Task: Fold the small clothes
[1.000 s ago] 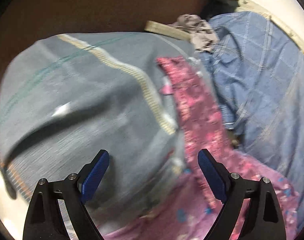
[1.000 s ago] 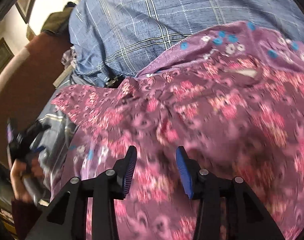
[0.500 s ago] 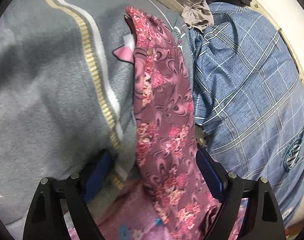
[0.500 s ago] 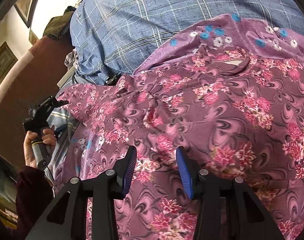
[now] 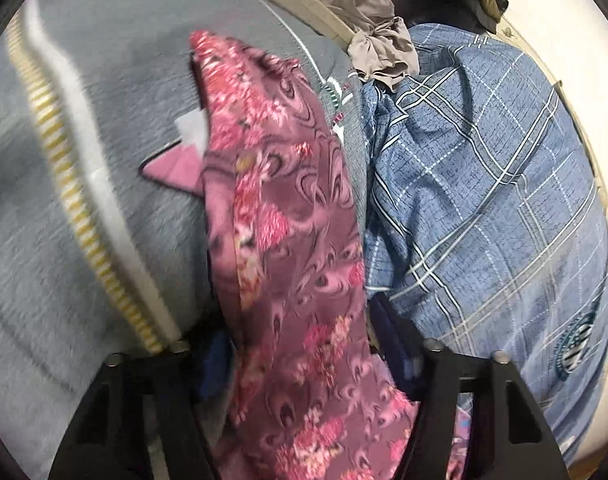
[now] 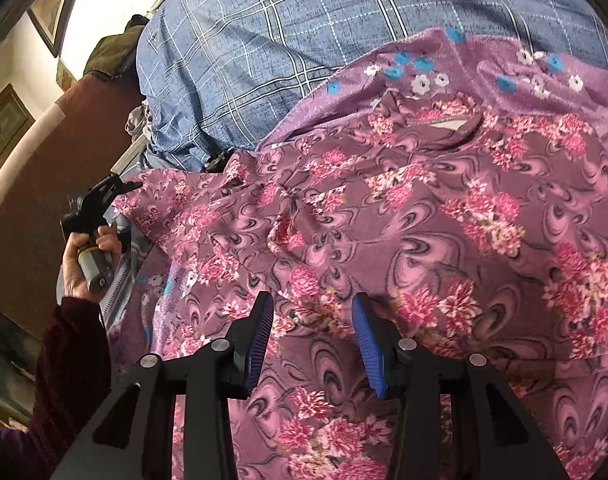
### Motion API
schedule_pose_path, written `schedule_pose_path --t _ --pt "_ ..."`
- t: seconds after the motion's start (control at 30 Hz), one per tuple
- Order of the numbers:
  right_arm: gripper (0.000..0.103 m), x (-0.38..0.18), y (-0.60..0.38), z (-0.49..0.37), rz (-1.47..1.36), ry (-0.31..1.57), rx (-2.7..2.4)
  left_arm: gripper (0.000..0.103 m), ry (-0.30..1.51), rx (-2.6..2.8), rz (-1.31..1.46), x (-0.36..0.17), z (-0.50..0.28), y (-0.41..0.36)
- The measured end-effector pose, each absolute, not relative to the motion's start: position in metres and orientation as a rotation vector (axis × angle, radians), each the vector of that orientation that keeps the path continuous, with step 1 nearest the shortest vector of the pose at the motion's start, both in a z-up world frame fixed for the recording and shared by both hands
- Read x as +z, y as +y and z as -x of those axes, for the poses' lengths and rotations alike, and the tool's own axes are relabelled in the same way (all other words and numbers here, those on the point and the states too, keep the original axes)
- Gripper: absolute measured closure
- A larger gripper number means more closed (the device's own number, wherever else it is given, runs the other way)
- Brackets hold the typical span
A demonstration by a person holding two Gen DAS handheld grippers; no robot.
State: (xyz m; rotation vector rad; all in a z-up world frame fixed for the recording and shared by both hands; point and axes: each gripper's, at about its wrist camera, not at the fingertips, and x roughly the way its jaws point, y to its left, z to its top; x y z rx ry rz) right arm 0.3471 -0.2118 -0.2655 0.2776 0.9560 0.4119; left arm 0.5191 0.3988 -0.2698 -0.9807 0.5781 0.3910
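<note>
A maroon garment with pink flowers (image 6: 384, 220) lies spread over a heap of cloth. One narrow part of the garment (image 5: 288, 220) runs up the left wrist view. It passes between the jaws of my left gripper (image 5: 304, 356), which are closing around it. The blue pads (image 5: 396, 344) stand at the strip's two edges and are partly covered by it. From the right wrist view, the left gripper (image 6: 100, 196) sits at the garment's far left corner, held by a hand (image 6: 80, 264). My right gripper (image 6: 314, 340) hovers open over the garment's middle, with nothing pinched.
A grey blanket with a yellow and white stripe (image 5: 84, 160) lies left of the strip. A blue checked shirt (image 5: 484, 200) lies to its right. Purple cloth with blue and white flowers (image 6: 424, 72) lies under the garment. A crumpled taupe cloth (image 5: 376, 44) sits at the back.
My left gripper came from over the grey blanket down onto the floral strip, and its jaws narrowed around it. The right gripper stayed almost still, with the same gap.
</note>
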Motion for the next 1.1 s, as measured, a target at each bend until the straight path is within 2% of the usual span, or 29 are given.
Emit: schedule_pose_path --t 0.07,0.13,0.2,0.3,0.43,0.53,0.67,0.83,0.97,1.07,1.1 --pt "0.061 -0.267 -0.212 -0.349 -0.274 0.959 0.409 0.06 0.583 0.407 0.956 -0.272 -0.525 0.398" --pt "0.064 -0.269 -0.21 -0.35 -0.257 0.956 0.402 0.084 0.593 0.437 0.93 -0.274 -0.529 0.397" --pt "0.072 -0.27 -0.206 -0.35 -0.232 0.952 0.396 0.096 0.59 0.461 0.918 -0.275 -0.528 0.399" --pt "0.079 -0.268 -0.206 -0.35 -0.227 0.934 0.382 0.1 0.582 0.473 0.883 -0.267 -0.529 0.395" --pt "0.081 -0.263 -0.217 -0.35 -0.257 0.9 0.342 0.1 0.555 0.45 0.749 -0.232 -0.533 0.357" --pt "0.081 -0.261 -0.235 -0.353 -0.303 0.875 0.277 0.1 0.564 0.452 0.589 -0.2 -0.537 0.307" --pt "0.081 -0.261 -0.262 -0.358 -0.377 0.856 0.204 0.1 0.545 0.287 0.506 -0.171 -0.534 0.243" --pt "0.081 -0.254 -0.293 -0.361 -0.444 0.817 0.142 0.1 0.578 0.108 0.328 -0.157 -0.528 0.13" --pt "0.081 -0.244 -0.319 -0.356 -0.496 0.762 0.089 0.1 0.651 -0.135 0.151 -0.169 -0.524 0.006" --pt "0.077 -0.237 -0.347 -0.352 -0.567 0.727 0.04 0.08 0.772 -0.339 -0.056 -0.203 -0.513 -0.083" --pt "0.077 -0.236 -0.356 -0.351 -0.588 0.723 0.027 0.068 0.807 -0.356 -0.128 -0.213 -0.509 -0.101"
